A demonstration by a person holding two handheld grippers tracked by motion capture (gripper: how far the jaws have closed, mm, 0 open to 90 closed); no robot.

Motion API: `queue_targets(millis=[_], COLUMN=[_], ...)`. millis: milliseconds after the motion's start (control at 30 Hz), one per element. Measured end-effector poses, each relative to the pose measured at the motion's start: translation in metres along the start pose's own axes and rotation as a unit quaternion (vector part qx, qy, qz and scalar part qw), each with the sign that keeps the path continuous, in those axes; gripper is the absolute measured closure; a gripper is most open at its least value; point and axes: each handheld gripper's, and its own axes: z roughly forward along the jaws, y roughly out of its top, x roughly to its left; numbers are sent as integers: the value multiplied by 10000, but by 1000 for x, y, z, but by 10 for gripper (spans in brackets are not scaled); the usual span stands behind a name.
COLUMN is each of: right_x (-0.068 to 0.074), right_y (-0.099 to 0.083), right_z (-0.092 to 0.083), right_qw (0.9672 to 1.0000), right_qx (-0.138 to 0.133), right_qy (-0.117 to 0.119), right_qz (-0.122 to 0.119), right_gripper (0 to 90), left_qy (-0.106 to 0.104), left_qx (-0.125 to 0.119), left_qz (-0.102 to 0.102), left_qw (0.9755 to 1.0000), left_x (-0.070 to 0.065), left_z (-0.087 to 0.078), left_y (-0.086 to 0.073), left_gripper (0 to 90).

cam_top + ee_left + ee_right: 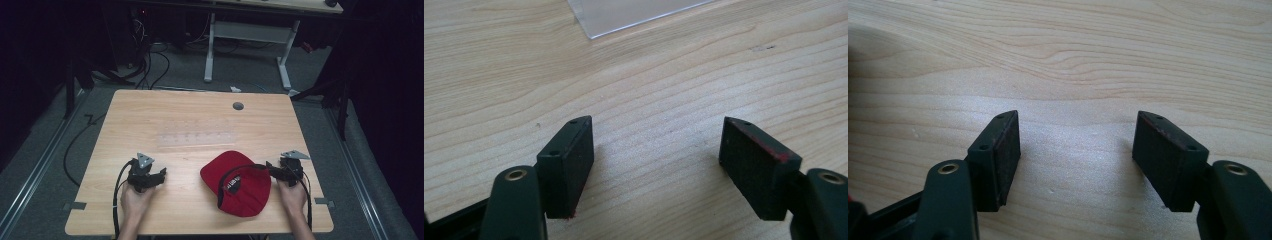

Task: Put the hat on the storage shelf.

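High view: a red cap (239, 182) lies upside down near the wooden table's (190, 125) front edge, between the left gripper (161, 176) and the right gripper (270, 167). Both grippers' jaws are spread apart, holding nothing.

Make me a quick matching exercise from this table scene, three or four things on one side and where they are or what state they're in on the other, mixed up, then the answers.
1. cap
2. left gripper
3. clear sheet
4. round hole

A. near the table's far edge
B. lying flat at mid-table
C. red, beside the right gripper
D. open over bare wood

Pairs: 1-C, 2-D, 3-B, 4-A
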Motion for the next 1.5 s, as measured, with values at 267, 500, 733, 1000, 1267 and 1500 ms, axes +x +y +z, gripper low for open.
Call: queue_targets(millis=[267, 500, 733, 1000, 1267, 1500], right_x=[0, -1, -1, -10, -15, -15], right_y=[0, 0, 0, -1, -2, 2], right_z=[0, 0, 0, -6, -17, -38], right_qw=[10000, 10000, 10000, 9986, 9962, 9926], right_qx=[0, -14, -15, -103, -366, -803], right_qy=[2, 33, 52, 386, 629, 780], right_qz=[2, 2, 21, 359, 470, 472], right_gripper=[358, 351, 362, 393, 416, 421], left_qy=[-17, -36, -42, -48, -53, -58], left_qx=[19, 33, 34, 37, 34, 36], left_qz=[6, 16, 9, 27, 23, 23], left_qw=[10000, 10000, 10000, 10000, 10000, 10000], left_x=[0, 0, 0, -1, -1, -1], left_z=[0, 0, 0, 0, 0, 0], left_y=[0, 0, 0, -1, -1, -1], left_gripper=[296, 285, 281, 279, 278, 277])
